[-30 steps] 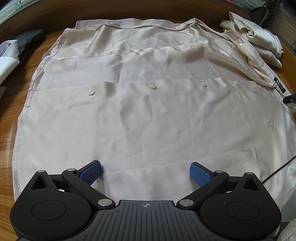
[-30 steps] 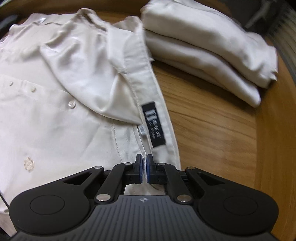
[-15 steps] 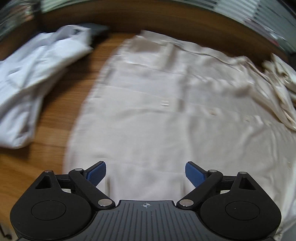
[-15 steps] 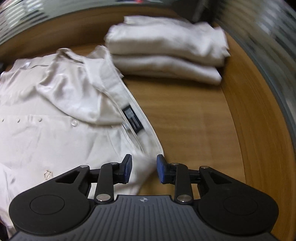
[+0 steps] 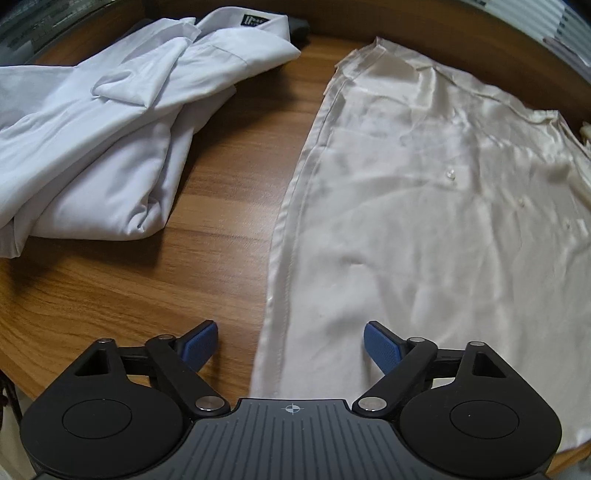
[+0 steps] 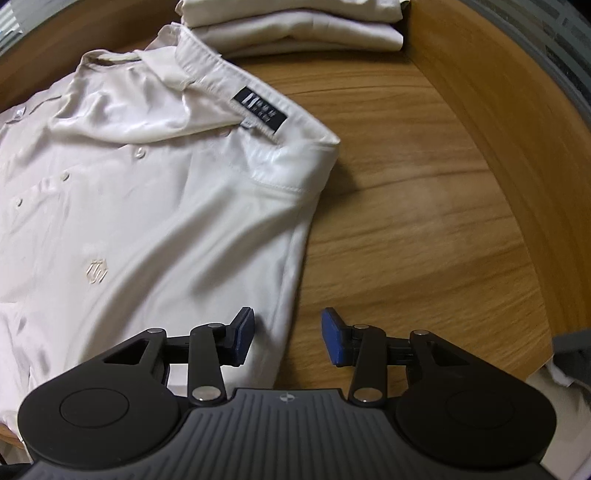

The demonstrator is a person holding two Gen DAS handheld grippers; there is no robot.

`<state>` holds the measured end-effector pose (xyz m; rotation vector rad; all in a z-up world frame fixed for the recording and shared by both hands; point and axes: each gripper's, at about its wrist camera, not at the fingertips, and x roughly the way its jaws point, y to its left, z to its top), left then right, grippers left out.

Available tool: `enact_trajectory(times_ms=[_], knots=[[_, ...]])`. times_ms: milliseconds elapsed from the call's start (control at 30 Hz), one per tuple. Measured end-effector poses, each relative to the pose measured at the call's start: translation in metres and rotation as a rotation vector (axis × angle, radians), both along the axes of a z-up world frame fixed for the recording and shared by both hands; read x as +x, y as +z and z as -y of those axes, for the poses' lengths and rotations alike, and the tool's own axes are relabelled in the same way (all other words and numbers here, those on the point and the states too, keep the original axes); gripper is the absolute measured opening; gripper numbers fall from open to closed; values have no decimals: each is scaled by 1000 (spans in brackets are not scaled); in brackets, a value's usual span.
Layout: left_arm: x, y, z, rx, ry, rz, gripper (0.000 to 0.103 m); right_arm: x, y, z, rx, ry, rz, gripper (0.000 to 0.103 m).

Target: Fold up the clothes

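A cream satin shirt (image 5: 424,229) lies spread flat on the wooden table (image 5: 207,206), buttons up. My left gripper (image 5: 290,345) hovers over its hem edge, jaws wide and closing, the hem between the fingers but not pinched. In the right wrist view the same shirt (image 6: 155,206) shows its collar with a black label (image 6: 260,109) and an embroidered logo. My right gripper (image 6: 288,341) straddles the shirt's shoulder-side edge, jaws opening, pads off the cloth.
A crumpled white shirt (image 5: 99,133) lies left of the cream one. A stack of folded cream garments (image 6: 295,26) sits beyond the collar. Bare wood (image 6: 424,221) stretches right of the shirt up to the raised table rim (image 6: 498,122).
My left gripper slid left from the shirt's middle to its hem edge and narrowed slightly. My right gripper let go of the collar area, opened, and moved along the shirt's edge.
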<state>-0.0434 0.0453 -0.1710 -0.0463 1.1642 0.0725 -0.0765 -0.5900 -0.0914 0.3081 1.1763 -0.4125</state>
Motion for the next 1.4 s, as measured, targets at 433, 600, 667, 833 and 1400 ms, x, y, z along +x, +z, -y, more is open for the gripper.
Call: enact_trajectory(times_ms=[433, 600, 667, 833, 1400], knots=[[-15, 6, -1, -46, -129, -9, 8, -9, 4, -17, -63, -33, -50, 2], [-29, 7, -4, -67, -148, -46, 7, -33, 7, -16, -53, -69, -80, 2], [-32, 7, -3, -68, -163, -54, 8, -42, 8, -18, -56, -78, -99, 2], [-30, 15, -3, -86, -199, -66, 18, -58, 7, -22, -61, -112, -150, 3], [69, 73, 4, -41, -200, 115, 47, 89, 113, -24, -103, 169, 78, 22]])
